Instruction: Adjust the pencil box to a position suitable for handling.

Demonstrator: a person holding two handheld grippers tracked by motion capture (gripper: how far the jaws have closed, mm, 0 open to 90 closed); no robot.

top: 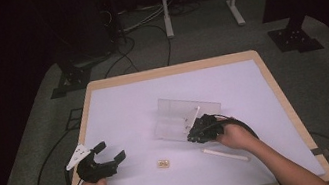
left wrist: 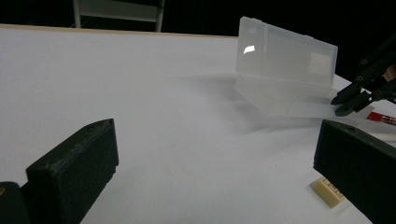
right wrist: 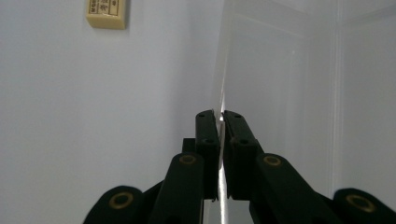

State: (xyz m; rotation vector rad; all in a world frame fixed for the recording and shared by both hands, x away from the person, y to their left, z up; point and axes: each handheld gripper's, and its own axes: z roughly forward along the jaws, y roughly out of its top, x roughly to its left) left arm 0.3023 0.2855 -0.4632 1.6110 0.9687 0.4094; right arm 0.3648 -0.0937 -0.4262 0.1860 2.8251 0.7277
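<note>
**Right gripper pinches the box wall; left gripper hangs spread**

The right gripper (right wrist: 221, 122) has its jaws pressed together on the thin near wall of the clear box (right wrist: 280, 93); in the right gripper view the wall's edge runs as a bright line straight up between the two black pads. In the high view that gripper (top: 203, 130) sits at the box's (top: 181, 115) near right corner, with the hand (top: 234, 135) just behind it. The box lies open in the middle of the table (top: 119, 105), its lid standing upright on the far side. A white stick (top: 193, 116) leans out of the box beside the gripper, and another white stick (top: 225, 154) lies flat on the table near the right hand, on the box's near side.

The left gripper (top: 110, 155) has its jaws spread wide with nothing between them, well apart from the box on its near left. In the left gripper view the jaws frame bare table, with the box (left wrist: 285, 70) ahead to the right.

A small cream tile (top: 163, 163) with print on its top lies flat on the near side of the box, between the two grippers.
</note>
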